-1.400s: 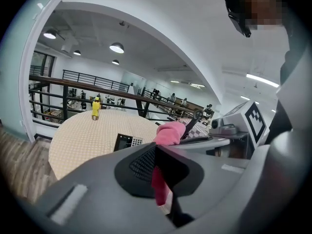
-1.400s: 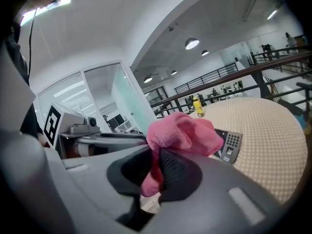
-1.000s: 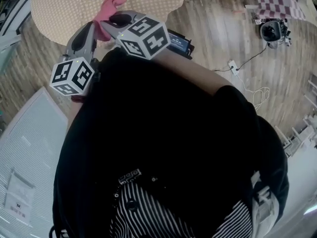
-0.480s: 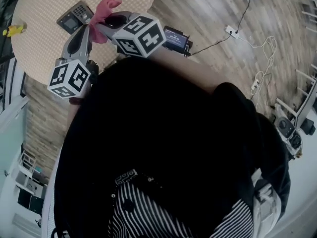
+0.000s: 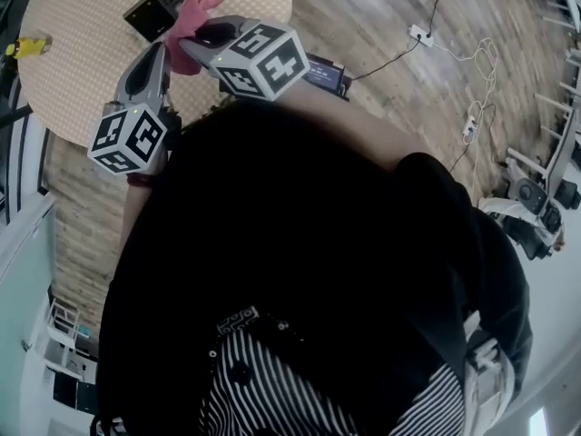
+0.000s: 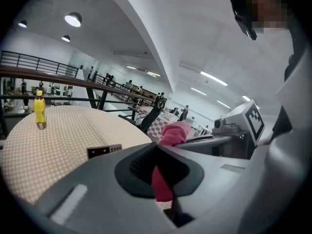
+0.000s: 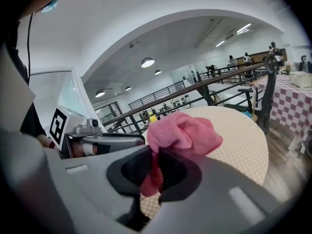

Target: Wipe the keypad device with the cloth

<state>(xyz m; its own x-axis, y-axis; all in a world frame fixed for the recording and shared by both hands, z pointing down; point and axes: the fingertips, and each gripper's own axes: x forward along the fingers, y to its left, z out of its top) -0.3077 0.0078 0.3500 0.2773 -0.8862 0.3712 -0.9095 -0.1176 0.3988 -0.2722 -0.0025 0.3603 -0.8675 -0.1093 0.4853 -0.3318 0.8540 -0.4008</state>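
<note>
Head view: pink cloth [image 5: 195,9] bunched at the tip of the right gripper [image 5: 186,42], left gripper [image 5: 162,49] close alongside. Keypad device [image 5: 154,8] flat on the round table [image 5: 73,62], just left of the cloth.
Left gripper view: jaws closed, a strip of cloth pinched between them.
Right gripper view: jaws clamped on the cloth, bunch above.

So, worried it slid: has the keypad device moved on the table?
No, seemingly: the keypad device keeps its spot relative to the yellow bottle; only the head view swung.

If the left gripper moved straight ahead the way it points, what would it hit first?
Likely the keypad device on the table, just ahead of the left gripper; height is unclear.
</note>
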